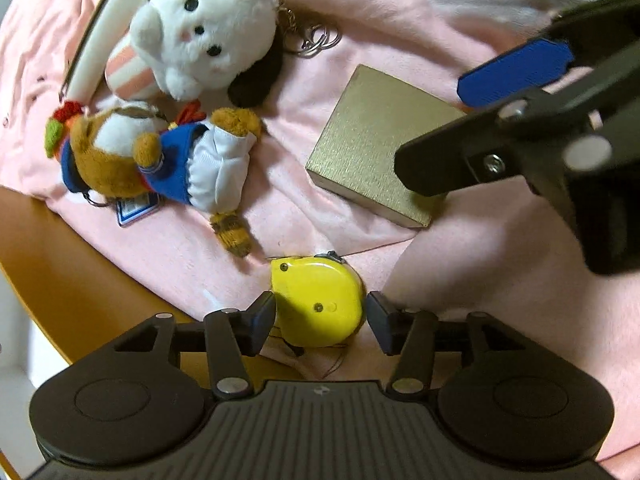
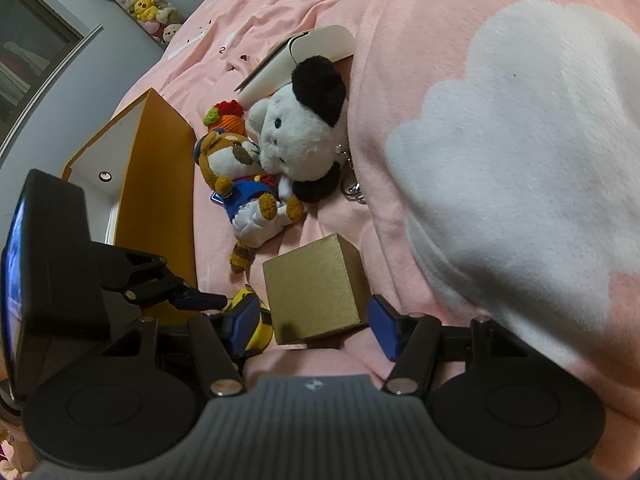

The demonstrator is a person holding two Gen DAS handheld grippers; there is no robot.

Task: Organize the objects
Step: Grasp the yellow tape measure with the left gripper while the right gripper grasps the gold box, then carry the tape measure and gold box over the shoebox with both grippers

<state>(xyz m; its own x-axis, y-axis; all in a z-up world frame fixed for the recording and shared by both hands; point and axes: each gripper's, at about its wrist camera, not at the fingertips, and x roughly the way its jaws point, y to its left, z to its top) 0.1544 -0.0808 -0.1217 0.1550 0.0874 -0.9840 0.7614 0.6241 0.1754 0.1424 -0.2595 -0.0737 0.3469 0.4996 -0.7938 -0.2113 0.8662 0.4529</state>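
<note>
Tape measure [image 1: 316, 304] sits on pink blanket [image 1: 280, 184] just below gold box [image 1: 376, 144], between spread fingers of left gripper [image 1: 320, 320], not yet pinched. Right gripper [image 2: 312, 320] gapes around gold box [image 2: 316, 292], likely lining up grab. Plush toys [image 1: 160, 148] lie left of box.

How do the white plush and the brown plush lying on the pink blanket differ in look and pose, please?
The white plush is larger and mostly white with black ears; the brown plush is smaller, brown-furred, and wears a blue and white outfit. The white plush's face turns toward the left wrist camera, while the brown plush lies sprawled on its side. Both rest on the pink blanket, touching each other, and both carry keyring hardware.
</note>
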